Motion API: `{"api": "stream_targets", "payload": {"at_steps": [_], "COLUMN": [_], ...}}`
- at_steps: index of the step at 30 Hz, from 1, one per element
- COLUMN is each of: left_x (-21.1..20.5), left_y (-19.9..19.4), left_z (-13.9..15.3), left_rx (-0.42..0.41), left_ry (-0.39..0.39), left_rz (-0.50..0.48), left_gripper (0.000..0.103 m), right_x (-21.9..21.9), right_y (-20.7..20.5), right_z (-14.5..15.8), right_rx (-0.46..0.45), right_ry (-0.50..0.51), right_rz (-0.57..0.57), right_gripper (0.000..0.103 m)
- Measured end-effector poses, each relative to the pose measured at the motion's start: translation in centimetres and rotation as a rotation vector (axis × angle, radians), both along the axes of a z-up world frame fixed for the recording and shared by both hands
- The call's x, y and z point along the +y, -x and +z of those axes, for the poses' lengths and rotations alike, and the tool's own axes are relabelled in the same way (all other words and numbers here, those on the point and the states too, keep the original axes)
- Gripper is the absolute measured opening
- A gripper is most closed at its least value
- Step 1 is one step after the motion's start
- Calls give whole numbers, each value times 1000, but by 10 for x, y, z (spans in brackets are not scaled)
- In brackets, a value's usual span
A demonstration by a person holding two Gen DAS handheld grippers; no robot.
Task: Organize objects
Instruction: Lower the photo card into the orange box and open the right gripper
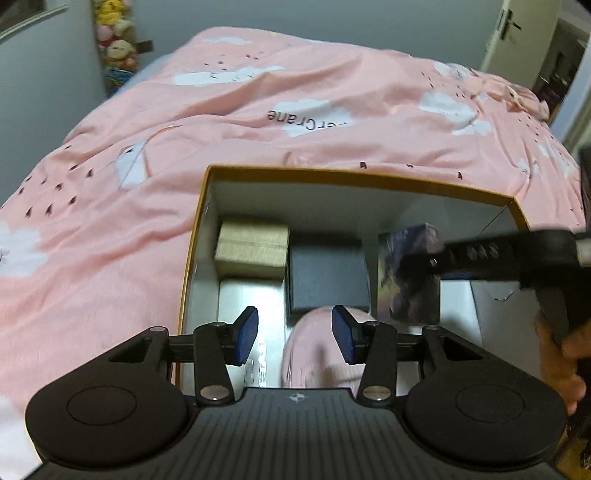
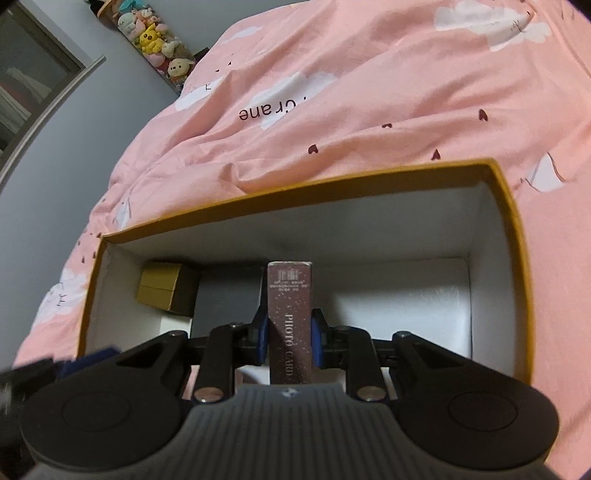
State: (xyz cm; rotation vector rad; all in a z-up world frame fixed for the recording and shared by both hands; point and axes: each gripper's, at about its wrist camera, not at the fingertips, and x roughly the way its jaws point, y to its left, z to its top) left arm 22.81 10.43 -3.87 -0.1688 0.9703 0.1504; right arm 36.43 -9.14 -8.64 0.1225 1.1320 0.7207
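Observation:
An open box with an orange rim (image 1: 354, 177) (image 2: 295, 188) and white inside lies on the pink bed. In it sit a tan cardboard box (image 1: 253, 249) (image 2: 164, 290), a dark grey box (image 1: 327, 273) (image 2: 229, 295) and a pink round object (image 1: 314, 347). My right gripper (image 2: 289, 338) is shut on a maroon "PHOTO CARD" box (image 2: 290, 314) and holds it upright inside the big box; it shows in the left wrist view (image 1: 410, 273) with the right gripper's fingers (image 1: 476, 254) on it. My left gripper (image 1: 294, 334) is open and empty above the pink object.
The pink duvet (image 1: 258, 110) (image 2: 369, 92) with clouds and hearts surrounds the box. Plush toys (image 1: 114, 40) (image 2: 159, 37) hang by the wall at the back left. A door (image 1: 517, 33) stands ajar at the back right. The box's right half shows bare white floor (image 2: 399, 306).

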Motion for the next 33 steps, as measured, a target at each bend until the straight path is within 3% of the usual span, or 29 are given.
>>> {"api": "stream_targets", "payload": {"at_steps": [7,15,26,29,33], "left_x": [-8,-9,-4,-3,-2], "left_y": [9,10,15,16,19], "left_z": [-8,-17,-21,-20,-17], "left_rx": [-34,-38,-53,-65,-79], "left_ry": [-51,-7,58,80,94], "left_rz": [41,42,26,13,-23], "left_gripper": [52,52,52,52,52], "right_x": [18,12,18,17,19], "right_y": [2,-10,-6,-4,6], "right_z": [-2,-11,-15,-13,-8], "right_rx": [-14,43,-46,-66,-94], "right_ry": [27,49,213,222,268], "right_rz": [39,11,54,113,246], "right_gripper": [24,25,54,62,65]}}
